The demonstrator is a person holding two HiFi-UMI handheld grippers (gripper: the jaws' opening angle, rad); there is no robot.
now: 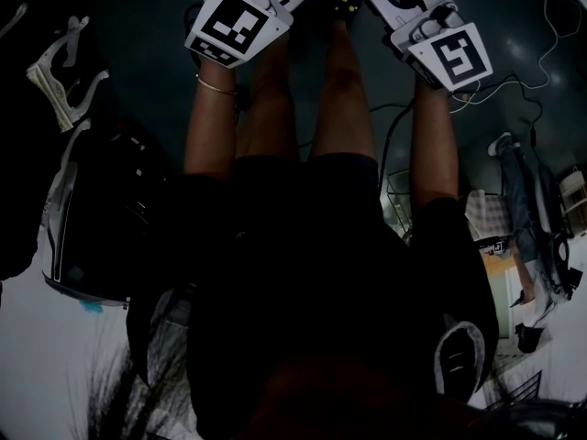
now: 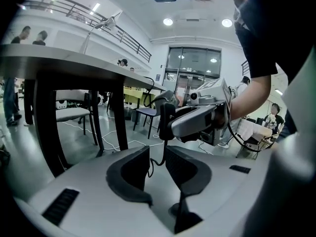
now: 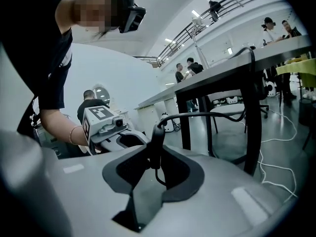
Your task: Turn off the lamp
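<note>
Right claw (image 3: pixel 154 166) clamped on the black inline switch (image 3: pixel 155 141), low beside the counter (image 3: pixel 232 65).
The switch's cord (image 3: pixel 207 115) arcs up to the counter edge, where the thin white lamp (image 3: pixel 198 22) stands; lit or not is hard to call from here. Left claw (image 2: pixel 157 158) stands wide, the cord's thin tail hanging loose between its jaws. A counter leg (image 3: pixel 249 132) is near, with open floor (image 3: pixel 291 147) beyond.
</note>
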